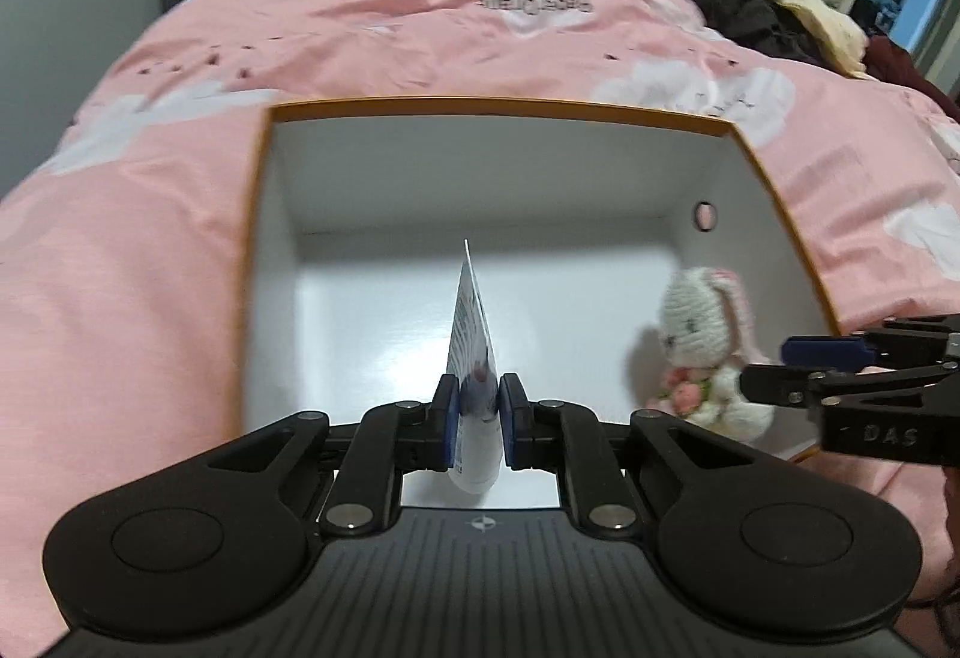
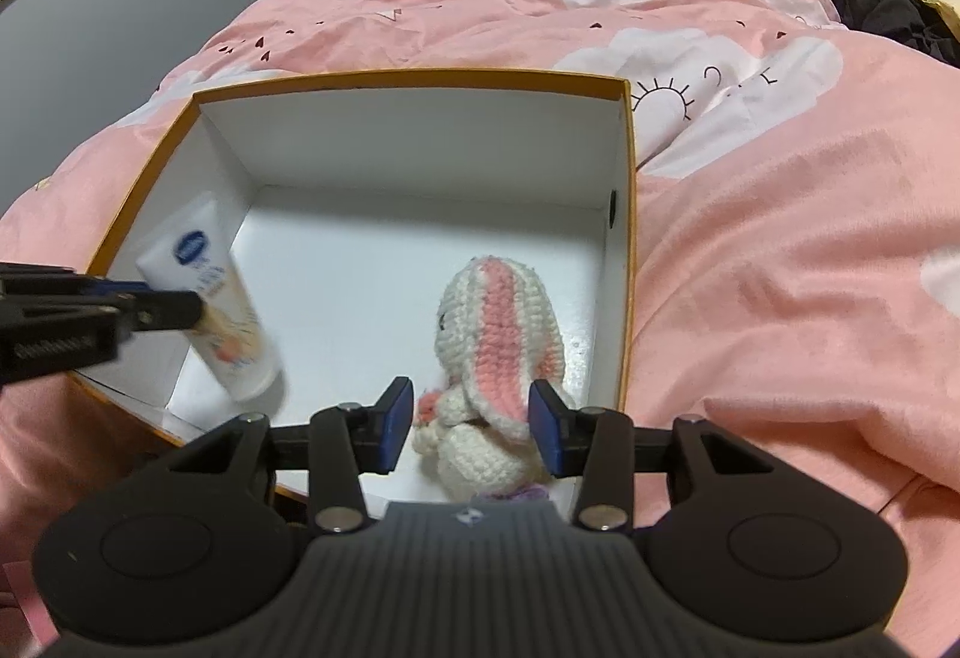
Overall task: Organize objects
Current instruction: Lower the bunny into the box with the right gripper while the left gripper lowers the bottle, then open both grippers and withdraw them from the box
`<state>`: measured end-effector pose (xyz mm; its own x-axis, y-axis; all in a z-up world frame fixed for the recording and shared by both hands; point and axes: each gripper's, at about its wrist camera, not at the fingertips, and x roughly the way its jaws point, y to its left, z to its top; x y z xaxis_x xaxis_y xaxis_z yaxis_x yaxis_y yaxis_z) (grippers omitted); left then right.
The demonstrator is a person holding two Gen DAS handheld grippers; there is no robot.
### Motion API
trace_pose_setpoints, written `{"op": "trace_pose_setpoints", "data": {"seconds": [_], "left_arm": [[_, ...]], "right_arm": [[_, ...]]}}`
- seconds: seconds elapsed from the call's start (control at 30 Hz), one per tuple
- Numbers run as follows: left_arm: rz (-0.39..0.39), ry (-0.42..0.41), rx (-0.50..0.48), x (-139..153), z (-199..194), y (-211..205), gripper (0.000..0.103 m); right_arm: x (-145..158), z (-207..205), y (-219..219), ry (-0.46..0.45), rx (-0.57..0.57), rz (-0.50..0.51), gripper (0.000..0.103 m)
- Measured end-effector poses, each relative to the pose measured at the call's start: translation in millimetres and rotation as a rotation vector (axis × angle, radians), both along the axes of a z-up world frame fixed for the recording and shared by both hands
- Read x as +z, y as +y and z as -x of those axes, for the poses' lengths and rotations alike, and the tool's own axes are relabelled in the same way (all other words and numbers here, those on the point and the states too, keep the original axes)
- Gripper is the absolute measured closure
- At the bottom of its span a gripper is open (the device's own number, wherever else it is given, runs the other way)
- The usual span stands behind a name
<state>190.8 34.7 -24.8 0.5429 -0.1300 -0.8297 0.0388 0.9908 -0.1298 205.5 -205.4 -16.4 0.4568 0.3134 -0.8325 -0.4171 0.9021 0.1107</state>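
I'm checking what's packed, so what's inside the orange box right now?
The orange box holds a crocheted bunny; the left gripper holds a white tube inside.

Tube [image 2: 210, 298] blurred; bunny [image 2: 492, 388] base hidden behind right claw [image 2: 472, 427].

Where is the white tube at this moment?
The white tube is clamped in the left gripper over the box's left side, left of the crochet bunny.
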Motion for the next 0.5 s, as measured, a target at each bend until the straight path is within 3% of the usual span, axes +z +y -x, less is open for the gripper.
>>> {"op": "trace_pose_setpoints", "data": {"seconds": [0.23, 0.5], "left_arm": [[-0.088, 0.029, 0.051, 0, 17, 24, 0.087], [-0.189, 0.043, 0.041, -7, 29, 17, 0.087]], "right_arm": [[1, 4, 3, -0.001, 0.005, -0.006, 0.057], [1, 10, 9, -0.005, 0.008, 0.005, 0.057]]}}
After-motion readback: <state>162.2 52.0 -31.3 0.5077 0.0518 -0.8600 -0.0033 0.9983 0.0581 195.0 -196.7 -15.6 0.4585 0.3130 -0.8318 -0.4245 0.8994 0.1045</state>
